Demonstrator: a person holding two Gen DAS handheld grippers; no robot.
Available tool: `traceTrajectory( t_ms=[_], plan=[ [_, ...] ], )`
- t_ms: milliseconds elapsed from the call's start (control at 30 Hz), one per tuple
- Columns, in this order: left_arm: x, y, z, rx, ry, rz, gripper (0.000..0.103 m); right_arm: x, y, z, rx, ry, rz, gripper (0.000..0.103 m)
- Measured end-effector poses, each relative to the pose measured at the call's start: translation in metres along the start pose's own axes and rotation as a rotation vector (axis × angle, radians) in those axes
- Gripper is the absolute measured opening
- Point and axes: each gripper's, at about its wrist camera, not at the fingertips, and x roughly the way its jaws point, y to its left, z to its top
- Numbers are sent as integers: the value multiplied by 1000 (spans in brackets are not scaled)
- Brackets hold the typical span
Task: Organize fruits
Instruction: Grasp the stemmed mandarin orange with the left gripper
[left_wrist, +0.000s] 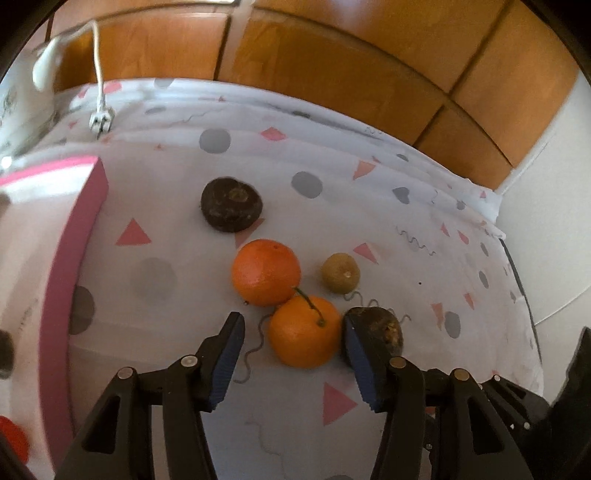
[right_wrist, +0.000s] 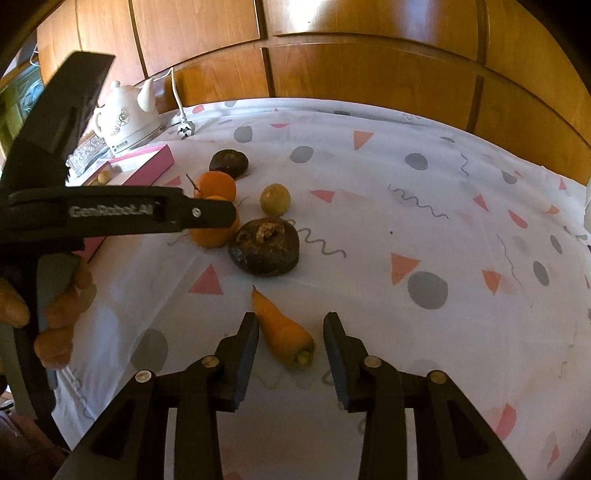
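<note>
While the table (right_wrist: 424, 221) under its patterned cloth carries everything, the pink-rimmed box (left_wrist: 79, 236) sits at its left edge, with a white kettle (right_wrist: 127, 118) behind it. The left gripper (left_wrist: 293, 332) has its jaws wide, set either side of the nearer orange (left_wrist: 304, 332), which has a green stem; whether the pads touch it I cannot tell. The right gripper (right_wrist: 290, 334) likewise stands with jaws wide, and the carrot (right_wrist: 282, 332) lies between them on the cloth. A dark shrivelled fruit (right_wrist: 264, 245) lies just beside the nearer orange, and another dark fruit (left_wrist: 231, 205) lies further back. The second orange (left_wrist: 266, 272) touches the first. Smallest, a yellow-green fruit (left_wrist: 340, 273) sits near both.
</note>
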Motion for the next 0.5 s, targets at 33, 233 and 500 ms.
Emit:
traceTrajectory(
  t_ms=[33, 233, 500],
  plan=[
    [-1, 0, -1, 7, -4, -24, 39, 1, 1, 1, -3, 3, 3, 35],
    [-20, 3, -17, 49, -9, -52, 38, -3, 6, -5, -14, 8, 13, 28],
    [-48, 2, -64, 212, -76, -1, 39, -4, 3, -12, 51, -25, 20, 28]
  ],
)
